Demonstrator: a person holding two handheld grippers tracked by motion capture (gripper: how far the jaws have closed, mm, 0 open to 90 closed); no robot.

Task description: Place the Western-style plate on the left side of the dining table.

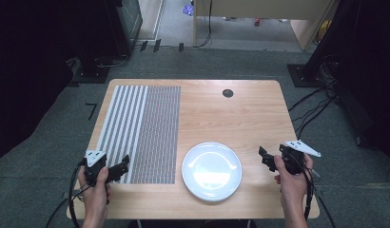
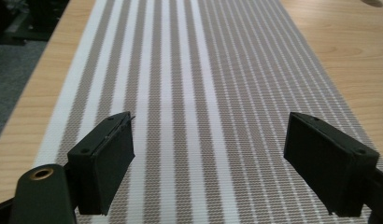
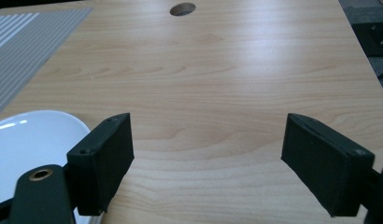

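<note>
The wooden table point(image 1: 217, 114) is in front of me, and it has a small dark round hole point(image 1: 227, 93) near its far edge. On the left part of the table lies a long striped mat point(image 1: 141, 133), with wide white and grey-brown stripes on its left side and fine stripes on its right side. It reaches from near the far edge almost to the near edge. Just beside the mat, on its right, stands a white plate point(image 1: 211, 171), close to the near edge of the table.

My left claw point(image 1: 118, 170) is in my left hand point(image 1: 95, 187), over the near left corner of the mat. In the left gripper view its jaws stand wide apart, with only the stripes of the mat point(image 2: 189, 93) between them. My right claw point(image 1: 265, 157) is in my right hand point(image 1: 290, 178), to the right of the plate and apart from it. In the right gripper view its jaws are also wide apart over bare wood, the plate point(image 3: 31, 140) shows at the lower left, and the hole point(image 3: 182, 9) is far ahead
</note>
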